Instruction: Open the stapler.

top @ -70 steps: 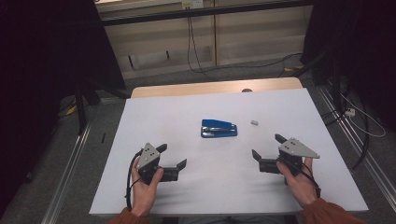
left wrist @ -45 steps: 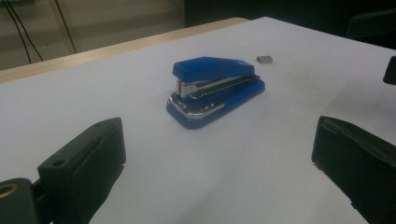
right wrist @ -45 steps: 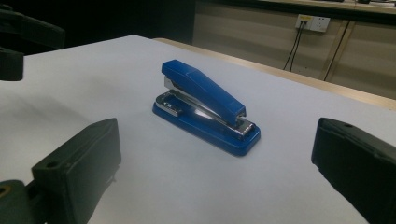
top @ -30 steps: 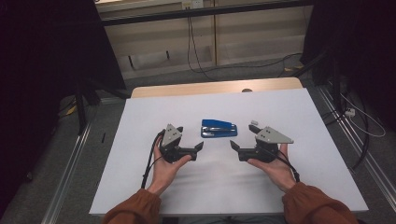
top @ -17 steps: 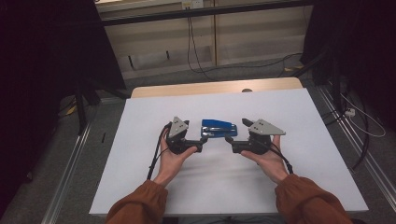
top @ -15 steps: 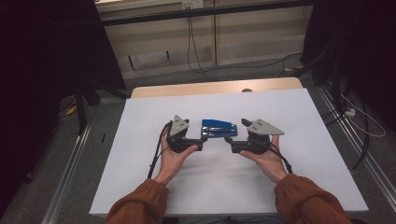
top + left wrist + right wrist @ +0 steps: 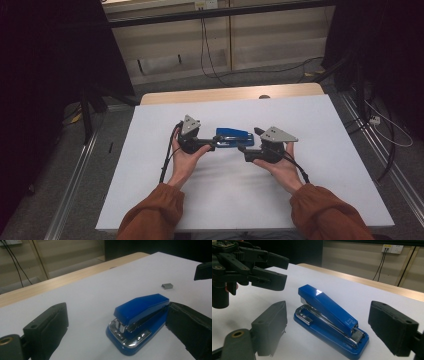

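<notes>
Small print on the stapler [image 7: 329, 312] was too blurred to read. It lay mid-table, nearer the far edge — between both wide-open grippers, left [image 7: 117, 327] and right [image 7: 327, 332], the right's jaws just narrowing — unheld.

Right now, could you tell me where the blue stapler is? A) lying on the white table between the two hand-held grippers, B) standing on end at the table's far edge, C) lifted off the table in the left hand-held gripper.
A: the blue stapler lies flat on the white table, with the left hand-held gripper and the right hand-held gripper at either end, their jaws open.
</notes>
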Demonstrator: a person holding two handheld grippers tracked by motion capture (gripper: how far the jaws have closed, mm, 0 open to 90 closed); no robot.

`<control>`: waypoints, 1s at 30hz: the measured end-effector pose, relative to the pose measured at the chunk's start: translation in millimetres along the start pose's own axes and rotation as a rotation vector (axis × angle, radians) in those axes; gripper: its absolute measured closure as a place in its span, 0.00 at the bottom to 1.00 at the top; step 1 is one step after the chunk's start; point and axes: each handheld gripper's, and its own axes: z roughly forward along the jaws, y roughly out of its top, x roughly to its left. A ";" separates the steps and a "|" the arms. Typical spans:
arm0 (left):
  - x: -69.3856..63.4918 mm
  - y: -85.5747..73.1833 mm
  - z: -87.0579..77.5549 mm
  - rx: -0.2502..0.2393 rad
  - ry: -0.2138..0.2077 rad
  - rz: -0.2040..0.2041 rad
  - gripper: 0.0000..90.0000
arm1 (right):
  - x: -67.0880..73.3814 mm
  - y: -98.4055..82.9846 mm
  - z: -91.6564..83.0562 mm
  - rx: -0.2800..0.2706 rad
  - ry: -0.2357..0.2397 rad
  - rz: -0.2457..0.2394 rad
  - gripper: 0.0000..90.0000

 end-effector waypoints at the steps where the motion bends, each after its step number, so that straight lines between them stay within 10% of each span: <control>1: 0.7 -0.5 -0.2 0.003 -0.005 0.002 0.07 | 0.7 -0.1 1.4 0.007 0.009 0.006 0.20; 15: 4.8 -3.3 1.3 0.021 0.011 0.006 0.05 | 5.0 1.2 20.1 0.084 0.064 -0.023 0.41; 30: 6.0 -5.5 5.6 0.014 0.027 -0.001 0.04 | 7.1 3.3 39.1 0.096 0.076 -0.026 0.98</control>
